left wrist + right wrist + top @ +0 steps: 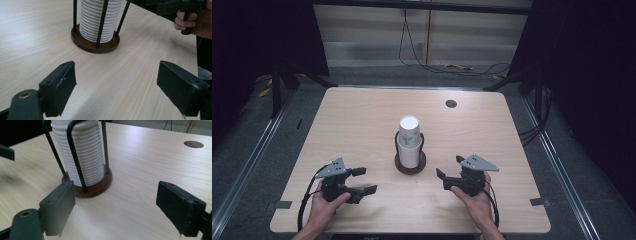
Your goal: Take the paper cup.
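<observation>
Both the left tool (pixel 360 180) and right tool (pixel 449 168) rest on the tabletop (pixel 362 120) with jaws spread and empty, angled inward toward the cup stack (pixel 409 141) in its wire holder (pixel 410 165) standing between and ahead of them, ready for reaching.

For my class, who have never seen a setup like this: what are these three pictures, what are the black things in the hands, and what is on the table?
A person sits at a wooden table and holds a black two-jaw grasping tool in each hand: the left tool and the right tool. One picture looks down from above; each of the other two comes from a camera riding on one tool, looking along its jaws. In the middle stands a stack of white paper cups inside a wire holder with a round brown base. Both tools are open and hold nothing.
</observation>
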